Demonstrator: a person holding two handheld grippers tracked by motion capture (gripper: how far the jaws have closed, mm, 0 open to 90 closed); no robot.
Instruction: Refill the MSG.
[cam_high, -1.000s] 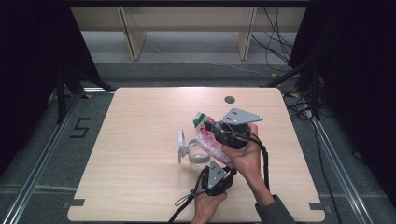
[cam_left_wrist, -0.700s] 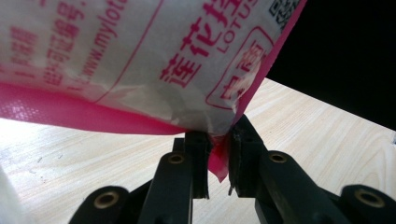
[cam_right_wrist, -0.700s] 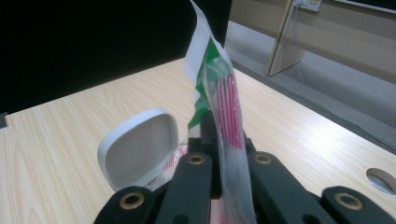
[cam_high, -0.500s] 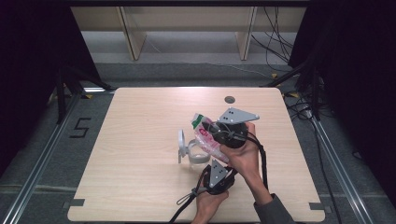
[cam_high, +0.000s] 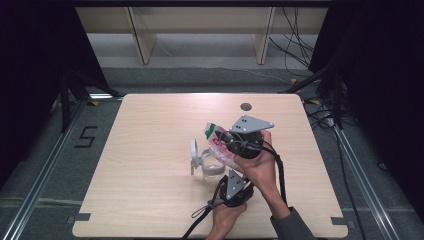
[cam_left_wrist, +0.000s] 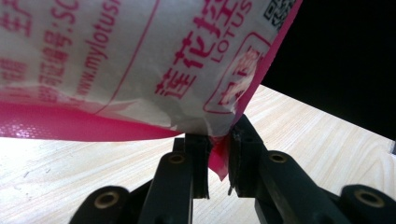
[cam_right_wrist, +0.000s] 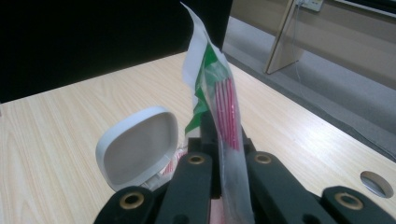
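While both tongs clamp snack packet (cam_high: 218, 144) — left tongs (cam_left_wrist: 217, 161) on bottom corner, right tongs (cam_right_wrist: 224, 140) midway.

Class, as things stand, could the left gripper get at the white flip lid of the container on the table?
Probably not: the left gripper is shut on the packet, whose bulk hangs in front of it. The lid stands open beside it, but the jaws are occupied.

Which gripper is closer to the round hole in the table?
Right. The right hand-held gripper sits up the table, just short of the hole. The left hand-held gripper is lower, by the near edge.
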